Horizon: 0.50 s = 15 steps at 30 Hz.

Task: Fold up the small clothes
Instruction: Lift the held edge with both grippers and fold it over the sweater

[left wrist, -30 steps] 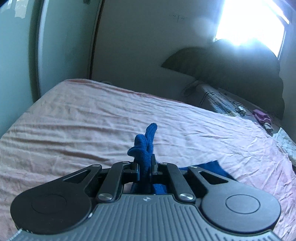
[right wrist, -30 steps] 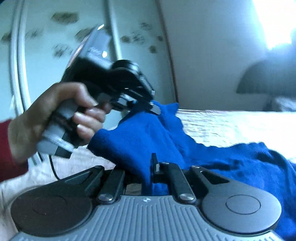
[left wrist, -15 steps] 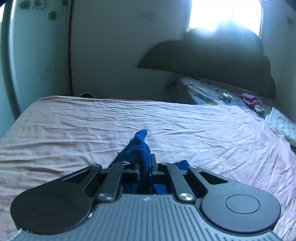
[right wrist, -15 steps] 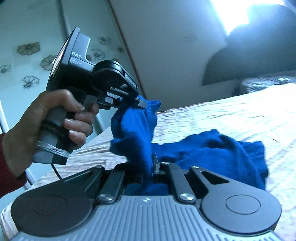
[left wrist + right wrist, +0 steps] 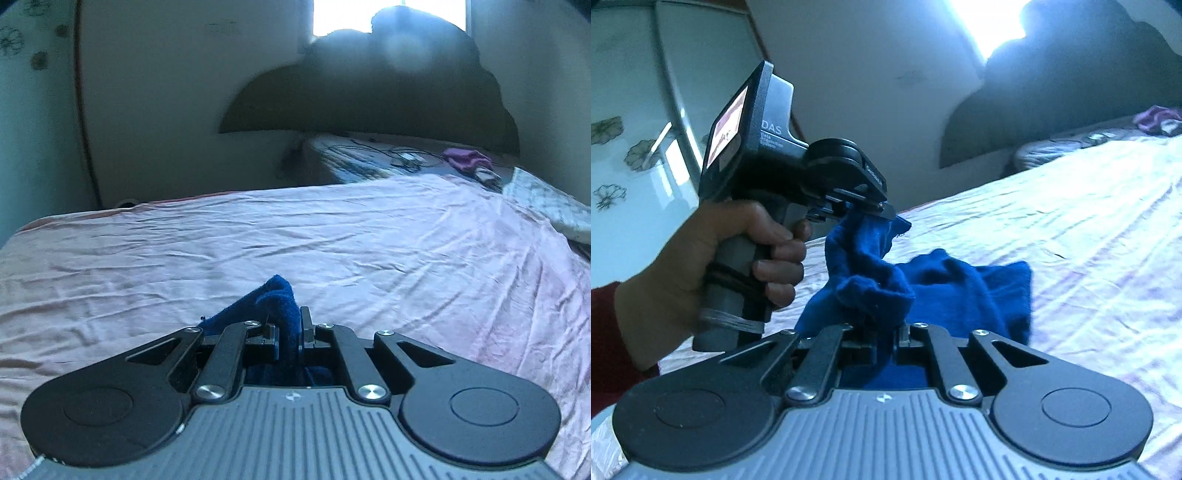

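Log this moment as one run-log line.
left tool: shut on cloth | right tool: shut on cloth | cloth: blue, one edge lifted, rest on bed | fold: not yet done

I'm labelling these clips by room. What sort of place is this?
Most likely a bedroom: a wide bed under a wrinkled pink sheet, a dark scalloped headboard against the wall, and a wardrobe door with flower prints alongside.
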Tool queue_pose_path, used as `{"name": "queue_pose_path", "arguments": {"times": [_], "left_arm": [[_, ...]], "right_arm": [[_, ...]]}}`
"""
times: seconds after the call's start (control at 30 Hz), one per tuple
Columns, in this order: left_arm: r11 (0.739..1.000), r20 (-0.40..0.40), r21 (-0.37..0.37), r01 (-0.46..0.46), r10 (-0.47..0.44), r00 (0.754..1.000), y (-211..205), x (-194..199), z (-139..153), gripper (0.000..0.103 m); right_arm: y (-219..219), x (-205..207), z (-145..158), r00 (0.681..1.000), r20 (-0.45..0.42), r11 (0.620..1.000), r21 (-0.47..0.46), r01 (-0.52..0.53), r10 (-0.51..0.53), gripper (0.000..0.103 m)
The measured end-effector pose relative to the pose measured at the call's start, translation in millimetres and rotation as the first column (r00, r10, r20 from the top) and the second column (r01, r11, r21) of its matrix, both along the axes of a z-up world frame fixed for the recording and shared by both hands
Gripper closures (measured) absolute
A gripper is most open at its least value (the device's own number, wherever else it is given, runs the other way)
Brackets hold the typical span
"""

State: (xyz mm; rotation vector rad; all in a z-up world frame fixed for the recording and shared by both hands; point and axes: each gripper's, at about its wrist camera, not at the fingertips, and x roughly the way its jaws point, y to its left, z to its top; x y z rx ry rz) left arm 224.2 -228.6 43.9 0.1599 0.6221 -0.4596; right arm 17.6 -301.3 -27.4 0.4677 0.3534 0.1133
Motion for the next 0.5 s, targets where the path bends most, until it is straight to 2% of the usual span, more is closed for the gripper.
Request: {"name": "queue_pose_path", "arguments": {"times": [0.17,0.5], "left_arm": [[0.998,0.003,0.035,0.044,-0.044,0.999,-25.2,-3.8,-19.3,0.095],[0.995,-0.029,0.067,0.079,-0.077,0.997,-46.5,-9.0,-41.3,0.095]], "right_arm": [[-16.9,-4.1,-11.8,0.999,-0.039,0.998,0.048,0.028,-0.026,0.096],[-24.2,-21.7,-18.7,0.996,-0.078,0.997,0.060,0.047,-0.042,0.096]]}}
